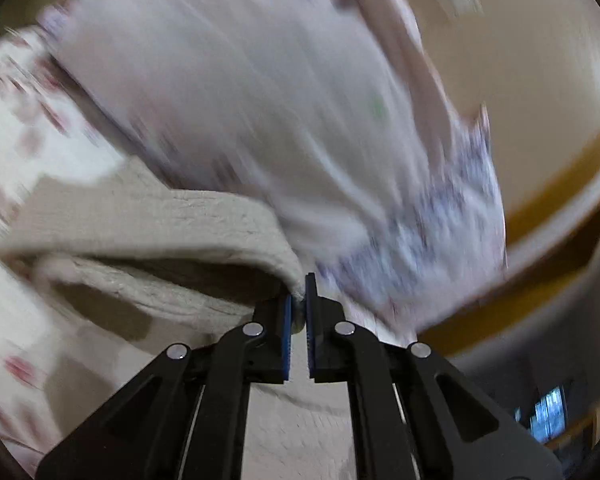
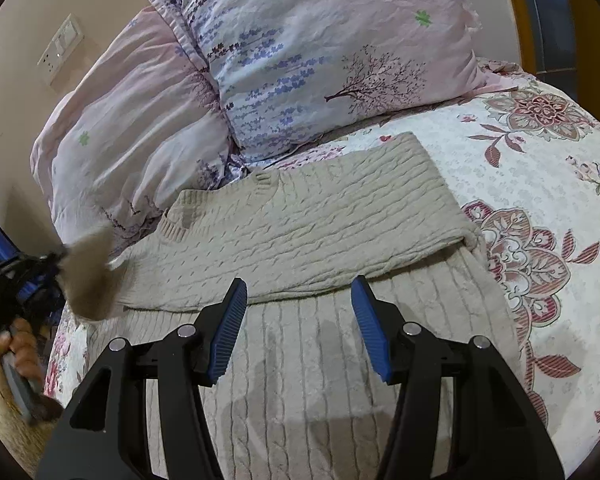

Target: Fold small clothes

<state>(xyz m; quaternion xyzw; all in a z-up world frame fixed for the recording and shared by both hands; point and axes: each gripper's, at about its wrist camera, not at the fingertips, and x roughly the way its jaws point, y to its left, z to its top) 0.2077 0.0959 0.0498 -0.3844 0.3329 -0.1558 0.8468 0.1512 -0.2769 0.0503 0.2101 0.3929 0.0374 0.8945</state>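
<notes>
Right wrist view gives us the clean picture; left wrist view is heavily motion-blurred. Biggest thing is the bed, covered with a floral quilt in cream and maroon. Two pillows sit at its head end, pale pink with lavender sprigs and a bare-tree print, one leaning on the other; in the left view we see them only as a smear. Behind them, on the wall, we see a switch plate.

Beige cable-knit sweater lies flat on the quilt just below the pillows, spanning most of the bed's width, neckline toward the pillows. One sleeve is folded across the body, its cuff end near the bed's right edge.

Our right gripper hangs above the lower part of the sweater, jaws apart, nothing between the blue pads, not touching the knit.

Our left gripper is clamped together on a corner of the sweater, fabric pinched between the pads and lifted clear of the quilt. From the right view that gripper sits at the bed's left edge, with a blurred tuft of knit sticking out of it and the person's hand on the handle below.
</notes>
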